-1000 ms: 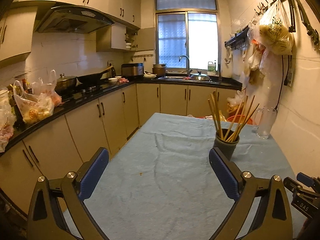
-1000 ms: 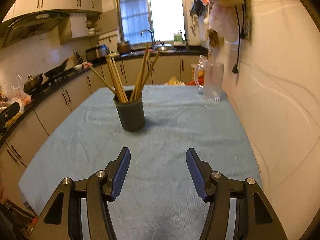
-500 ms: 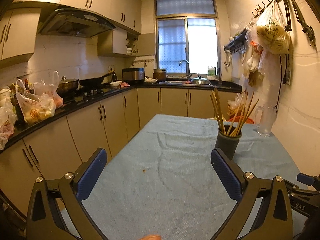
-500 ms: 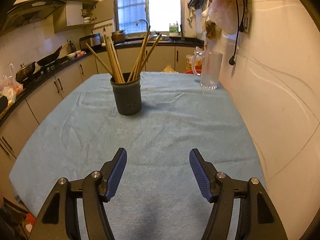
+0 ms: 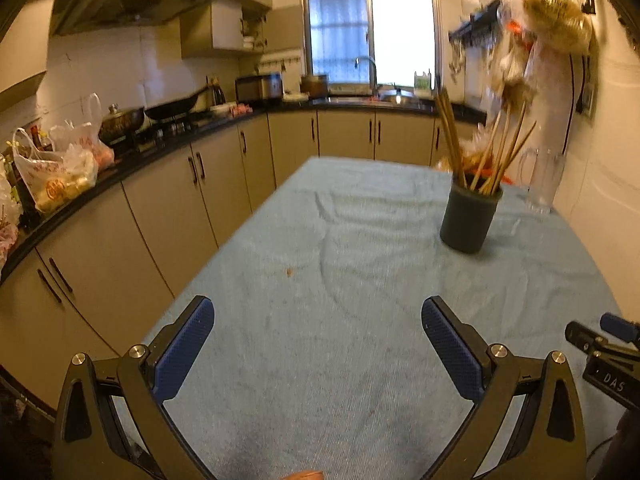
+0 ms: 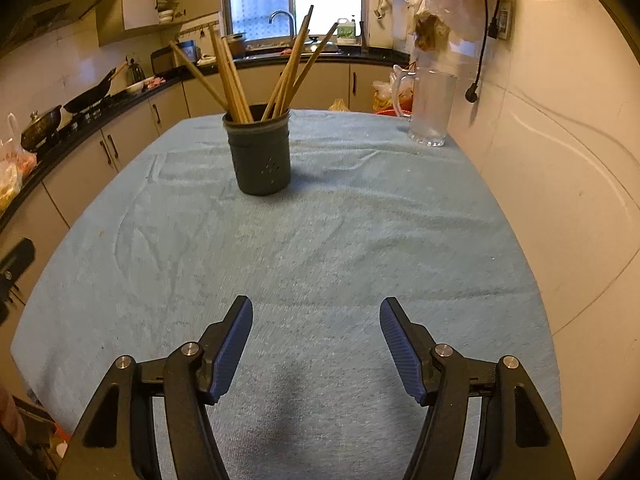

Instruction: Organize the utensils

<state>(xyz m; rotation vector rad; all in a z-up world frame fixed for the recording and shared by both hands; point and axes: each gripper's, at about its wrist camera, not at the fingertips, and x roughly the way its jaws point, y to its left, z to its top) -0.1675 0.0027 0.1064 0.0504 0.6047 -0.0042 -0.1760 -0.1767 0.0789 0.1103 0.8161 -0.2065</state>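
Both tongs have sunk toward the table since the earlier frames, so the blue cloth [image 6: 320,240] now fills more of each view and the holder sits higher in the picture. In the right wrist view the right tongs [image 6: 316,348] stand apart at the bottom of the frame, a little wider than before, with nothing but cloth between their blue pads. In the left wrist view the left tongs [image 5: 318,346] are also spread wide and empty, low in the frame.

On the cloth stands a dark round holder [image 6: 261,152], upright, with small holes in its side. It holds a bunch of wooden chopsticks [image 6: 240,80] that fan out to left and right above its rim. Near the wall, at the upper right of the right wrist view, a clear glass mug [image 6: 430,110] with a handle stands on the table; whether it holds anything is hard to tell.

Seen from the right tongs, the holder is well ahead, above the left pad and a little left of centre, well apart from both pads. Seen from the left tongs, the same holder [image 5: 470,220] sits in the right half of the frame, above the right pad and far beyond it, with the chopsticks [image 5: 480,152] blurred against the cabinets. Part of the right tongs [image 5: 604,344] shows at the right edge of that view.
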